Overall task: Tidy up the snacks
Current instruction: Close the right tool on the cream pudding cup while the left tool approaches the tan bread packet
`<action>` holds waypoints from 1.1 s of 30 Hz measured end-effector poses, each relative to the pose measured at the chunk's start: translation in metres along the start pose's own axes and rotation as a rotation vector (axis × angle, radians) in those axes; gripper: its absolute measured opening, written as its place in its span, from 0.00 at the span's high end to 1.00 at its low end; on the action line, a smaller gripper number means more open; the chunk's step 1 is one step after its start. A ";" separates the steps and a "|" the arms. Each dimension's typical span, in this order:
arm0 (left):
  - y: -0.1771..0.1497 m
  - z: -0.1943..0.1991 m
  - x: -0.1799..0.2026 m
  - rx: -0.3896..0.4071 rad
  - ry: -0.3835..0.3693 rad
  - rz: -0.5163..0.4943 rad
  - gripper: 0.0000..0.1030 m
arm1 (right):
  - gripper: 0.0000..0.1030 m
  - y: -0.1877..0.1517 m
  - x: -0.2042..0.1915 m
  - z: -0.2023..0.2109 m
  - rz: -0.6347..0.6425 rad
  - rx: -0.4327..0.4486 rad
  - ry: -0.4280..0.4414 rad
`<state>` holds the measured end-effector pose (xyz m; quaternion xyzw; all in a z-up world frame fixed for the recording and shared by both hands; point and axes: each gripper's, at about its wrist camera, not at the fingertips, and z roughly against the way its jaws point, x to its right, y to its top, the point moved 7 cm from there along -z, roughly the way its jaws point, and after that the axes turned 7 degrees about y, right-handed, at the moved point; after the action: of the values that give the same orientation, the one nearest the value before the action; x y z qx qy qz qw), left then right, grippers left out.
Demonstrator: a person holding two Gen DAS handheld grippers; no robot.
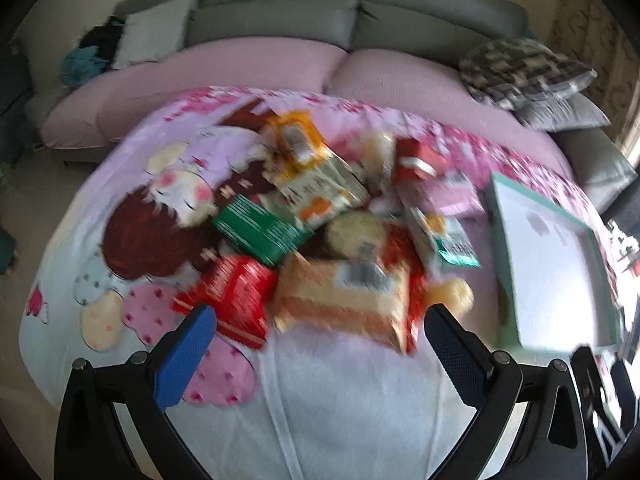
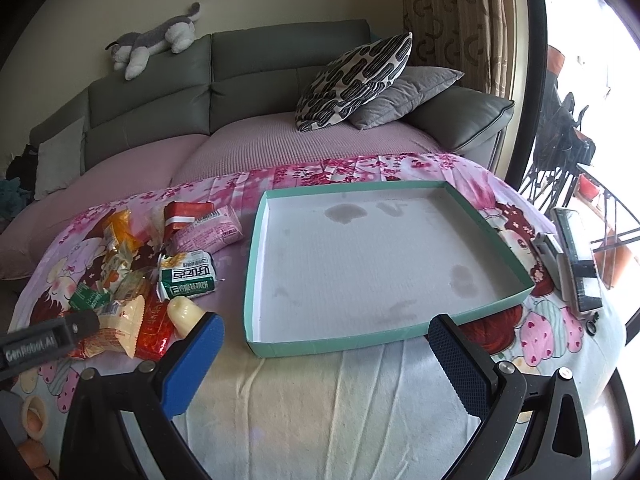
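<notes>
Snack packets [image 1: 320, 232] lie heaped on the cartoon-print cloth [image 1: 120, 200], just left of the teal-rimmed tray [image 1: 500, 216] in the blurred left wrist view; the left gripper [image 1: 316, 320] hangs wide open over the near packets, holding nothing.

In the right wrist view the tray [image 2: 256, 248] holds no packets, the snacks [image 2: 160, 272] lie left of it, and the right gripper [image 2: 324, 336] is spread wide at its near rim, gripping nothing.

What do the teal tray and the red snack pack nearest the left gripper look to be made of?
Teal tray: likely cardboard, matte; thin folded walls and a white floor with greyish stains. Red snack pack: probably glossy plastic film; it glints and crinkles, though the left wrist view is blurred.
</notes>
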<state>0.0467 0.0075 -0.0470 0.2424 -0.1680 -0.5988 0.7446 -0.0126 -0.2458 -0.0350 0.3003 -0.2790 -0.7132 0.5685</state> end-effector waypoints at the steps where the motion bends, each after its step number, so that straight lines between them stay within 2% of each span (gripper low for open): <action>1: 0.005 -0.002 -0.005 0.012 0.026 0.016 0.00 | 0.00 0.000 -0.003 -0.004 0.009 -0.010 0.010; 3: 0.013 -0.006 -0.013 0.020 0.038 0.055 0.00 | 0.00 0.002 -0.010 -0.010 0.028 -0.022 0.025; 6: 0.020 -0.014 -0.022 -0.012 0.007 0.101 0.00 | 0.00 0.007 -0.025 -0.020 0.045 -0.035 0.062; 10: 0.022 -0.028 -0.026 -0.094 -0.015 0.116 0.00 | 0.00 0.010 -0.049 -0.036 0.070 -0.075 0.135; 13: 0.021 -0.035 -0.025 -0.148 -0.033 0.121 0.00 | 0.04 0.010 -0.070 -0.044 0.109 -0.098 0.194; 18: 0.011 -0.049 -0.023 -0.238 -0.050 0.132 0.00 | 0.20 -0.001 -0.094 -0.065 0.123 -0.185 0.289; 22: 0.009 -0.052 -0.022 -0.240 -0.020 0.122 0.00 | 0.26 -0.012 -0.101 -0.082 0.109 -0.261 0.331; 26: 0.008 -0.052 -0.014 -0.230 0.006 0.075 0.00 | 0.39 -0.019 -0.108 -0.095 0.111 -0.304 0.354; 30: 0.009 -0.043 -0.009 -0.216 -0.046 0.083 0.00 | 0.52 -0.026 -0.110 -0.104 0.124 -0.342 0.350; 33: 0.006 -0.040 0.001 -0.218 -0.052 0.045 0.00 | 0.54 -0.027 -0.110 -0.108 0.130 -0.351 0.346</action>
<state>0.0735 0.0138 -0.0762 0.1406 -0.1266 -0.6029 0.7750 0.0693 -0.1388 -0.1141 0.2961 -0.0683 -0.6507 0.6959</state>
